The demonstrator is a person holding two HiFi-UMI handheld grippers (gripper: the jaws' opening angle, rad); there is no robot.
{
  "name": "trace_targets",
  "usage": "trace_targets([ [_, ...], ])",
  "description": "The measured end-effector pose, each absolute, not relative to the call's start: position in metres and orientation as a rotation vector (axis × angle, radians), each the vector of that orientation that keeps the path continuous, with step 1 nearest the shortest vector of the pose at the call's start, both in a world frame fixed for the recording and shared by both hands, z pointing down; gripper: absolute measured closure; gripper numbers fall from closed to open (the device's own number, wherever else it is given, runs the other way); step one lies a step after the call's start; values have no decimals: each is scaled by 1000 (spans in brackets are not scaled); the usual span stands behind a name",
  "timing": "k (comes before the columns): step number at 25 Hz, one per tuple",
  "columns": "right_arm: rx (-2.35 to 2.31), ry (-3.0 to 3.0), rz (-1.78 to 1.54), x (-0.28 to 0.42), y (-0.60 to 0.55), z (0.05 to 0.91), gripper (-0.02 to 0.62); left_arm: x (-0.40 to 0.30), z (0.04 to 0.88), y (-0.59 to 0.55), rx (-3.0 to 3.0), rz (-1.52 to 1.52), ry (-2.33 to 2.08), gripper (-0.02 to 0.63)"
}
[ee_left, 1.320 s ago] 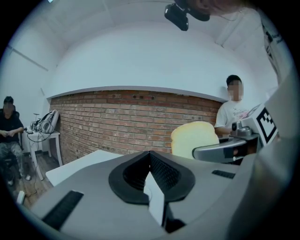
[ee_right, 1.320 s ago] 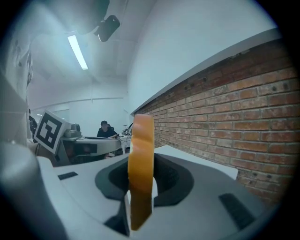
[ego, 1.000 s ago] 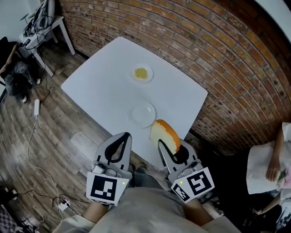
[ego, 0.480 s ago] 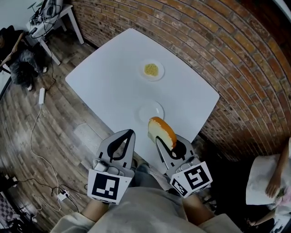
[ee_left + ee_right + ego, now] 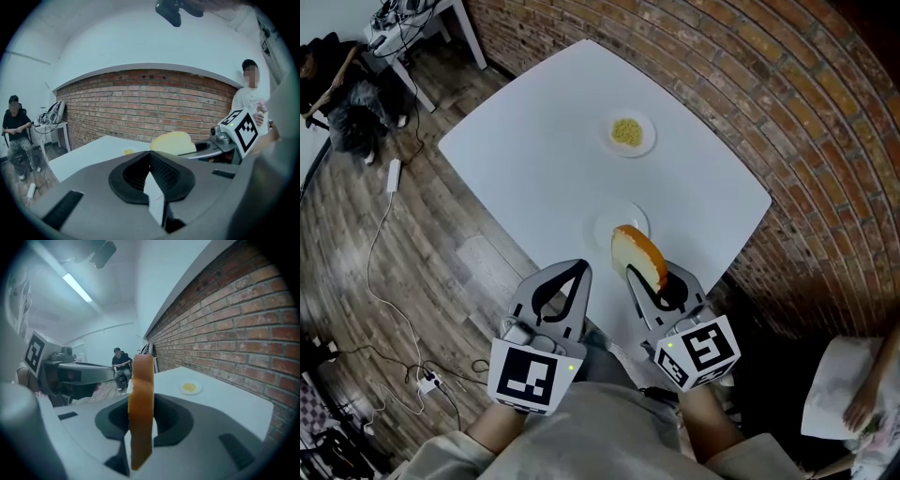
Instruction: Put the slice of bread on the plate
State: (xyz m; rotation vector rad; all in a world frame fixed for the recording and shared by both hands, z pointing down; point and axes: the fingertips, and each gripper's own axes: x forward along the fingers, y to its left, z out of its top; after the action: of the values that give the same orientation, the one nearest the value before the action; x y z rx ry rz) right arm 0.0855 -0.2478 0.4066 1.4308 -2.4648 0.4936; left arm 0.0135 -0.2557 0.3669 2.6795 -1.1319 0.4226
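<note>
Two grippers hang at the near side of the empty plate [image 5: 606, 225], which sits on the white table [image 5: 525, 150]; the right gripper [image 5: 645, 274] pinches the slice of bread [image 5: 637, 255] at its lower part, a jaw pressed on either face, so that the slice stands on edge (pale crumb on the flat side, orange-brown crust along the top); in the head view the bread overlaps the near rim of the empty plate, though whether it touches the plate cannot be told; the left gripper [image 5: 574, 272] is left of that plate's near side, its jaws pressed together with nothing between them; beyond the empty plate, well apart, lies a second small plate [image 5: 630, 133] carrying yellow food.
</note>
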Motion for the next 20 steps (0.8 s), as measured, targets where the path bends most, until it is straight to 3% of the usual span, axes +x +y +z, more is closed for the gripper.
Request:
trace_targets([
  [20,1160,-2417,794,67,-295,496,502,20,409,-281,2621,537,-1146,595],
])
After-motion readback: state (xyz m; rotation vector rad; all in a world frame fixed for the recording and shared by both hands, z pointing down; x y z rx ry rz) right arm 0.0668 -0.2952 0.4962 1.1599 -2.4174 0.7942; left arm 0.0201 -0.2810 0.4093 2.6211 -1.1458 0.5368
